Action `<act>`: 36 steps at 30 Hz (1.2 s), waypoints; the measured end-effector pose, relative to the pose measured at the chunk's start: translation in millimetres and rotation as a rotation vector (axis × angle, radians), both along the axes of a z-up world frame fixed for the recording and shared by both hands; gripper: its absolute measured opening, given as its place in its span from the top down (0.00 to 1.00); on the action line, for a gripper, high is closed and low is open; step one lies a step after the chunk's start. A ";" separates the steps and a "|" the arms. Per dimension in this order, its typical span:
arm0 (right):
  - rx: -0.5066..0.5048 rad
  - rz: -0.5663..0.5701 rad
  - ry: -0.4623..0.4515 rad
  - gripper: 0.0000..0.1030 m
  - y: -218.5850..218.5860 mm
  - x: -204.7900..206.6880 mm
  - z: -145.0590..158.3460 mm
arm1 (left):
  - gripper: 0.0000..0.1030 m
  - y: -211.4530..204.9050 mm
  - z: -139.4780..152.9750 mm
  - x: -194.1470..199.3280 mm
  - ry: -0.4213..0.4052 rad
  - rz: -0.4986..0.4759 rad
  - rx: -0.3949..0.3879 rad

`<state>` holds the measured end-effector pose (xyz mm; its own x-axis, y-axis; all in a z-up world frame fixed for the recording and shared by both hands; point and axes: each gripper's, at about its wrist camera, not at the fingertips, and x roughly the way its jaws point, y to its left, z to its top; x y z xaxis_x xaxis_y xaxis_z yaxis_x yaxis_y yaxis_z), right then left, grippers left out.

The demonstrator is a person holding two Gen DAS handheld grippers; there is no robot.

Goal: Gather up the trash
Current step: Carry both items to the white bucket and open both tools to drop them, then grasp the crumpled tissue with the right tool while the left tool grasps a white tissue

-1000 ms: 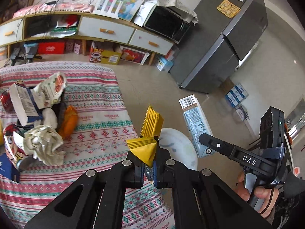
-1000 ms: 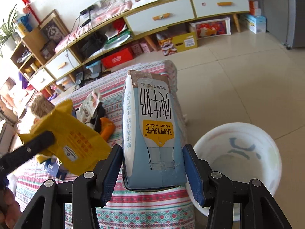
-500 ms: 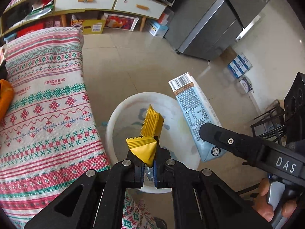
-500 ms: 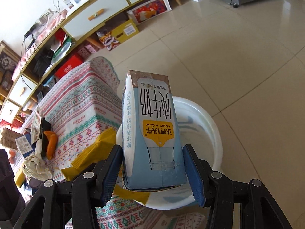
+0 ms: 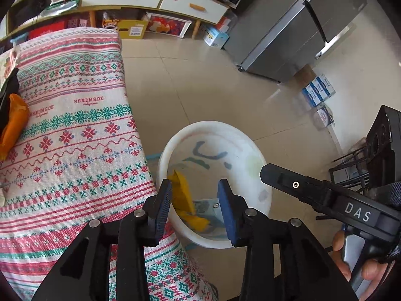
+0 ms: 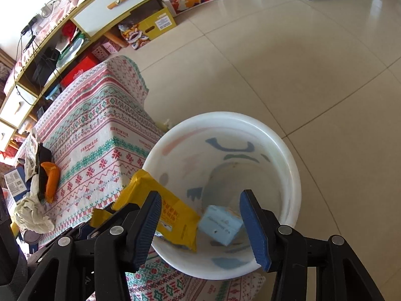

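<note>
Both grippers hang over a white plastic bin (image 6: 288,150) on the tiled floor, just beside a worktop (image 5: 75,130) draped in a patterned cloth, and both stand empty. The left gripper (image 5: 194,209) has just been opening; its fingers are now moderately apart with nothing pressed between them, and the yellow wrapper (image 6: 173,215) tilts against the bin's near wall, its upper end over the rim. The right gripper (image 6: 204,223) has its fingers spread wide on nothing, with the pale blue carton (image 6: 220,222) lying on its side at the bottom of the bin. More trash waits on the far end of the cloth: an orange wrapper (image 6: 51,179), crumpled white paper (image 6: 32,213) and a black item touching it. The wrappers look light, thin and slippery, likely to crumple or slide, so a pinch across a folded edge or the bunched middle seems safest. The paper appears soft and should compress under the fingers. A carton is stiffer and better squeezed across its flat sides, gently, since an empty one probably buckles
</note>
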<state>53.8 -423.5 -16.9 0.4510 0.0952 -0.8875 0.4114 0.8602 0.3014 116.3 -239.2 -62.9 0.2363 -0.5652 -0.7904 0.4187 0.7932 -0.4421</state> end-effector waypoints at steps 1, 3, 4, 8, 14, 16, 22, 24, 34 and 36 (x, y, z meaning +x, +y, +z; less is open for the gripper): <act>0.001 0.000 0.000 0.44 0.9 1.6 0.0 | 0.61 2.7 2.6 -0.5 -0.004 0.000 -0.001; 0.002 0.000 -0.001 0.44 2.4 2.2 0.6 | 0.61 9.5 8.6 -1.0 -0.012 0.001 0.001; 0.002 0.002 -0.003 0.44 3.7 3.0 1.1 | 0.61 14.2 11.7 -1.4 -0.013 0.004 -0.001; 0.005 0.004 -0.018 0.44 6.5 5.2 3.0 | 0.61 41.1 25.8 -5.8 -0.033 0.019 0.016; 0.005 0.036 -0.053 0.44 17.3 8.5 8.9 | 0.61 107.9 50.2 -8.8 -0.066 0.072 0.062; 0.003 0.052 -0.072 0.44 23.5 9.8 12.6 | 0.61 135.4 59.8 -10.6 -0.078 0.103 0.068; 0.032 0.145 -0.165 0.30 52.0 13.6 26.3 | 0.56 235.2 78.9 -8.5 -0.090 0.263 0.112; 0.044 0.185 -0.190 0.29 65.9 15.1 30.0 | 0.52 270.3 79.4 -4.1 -0.100 0.348 0.113; 0.058 0.387 -0.185 0.22 160.3 31.7 21.3 | 0.51 326.2 56.2 21.1 -0.004 0.449 0.019; 0.047 0.441 -0.164 0.22 182.9 37.7 11.0 | 0.51 326.7 56.1 25.7 -0.008 0.470 0.030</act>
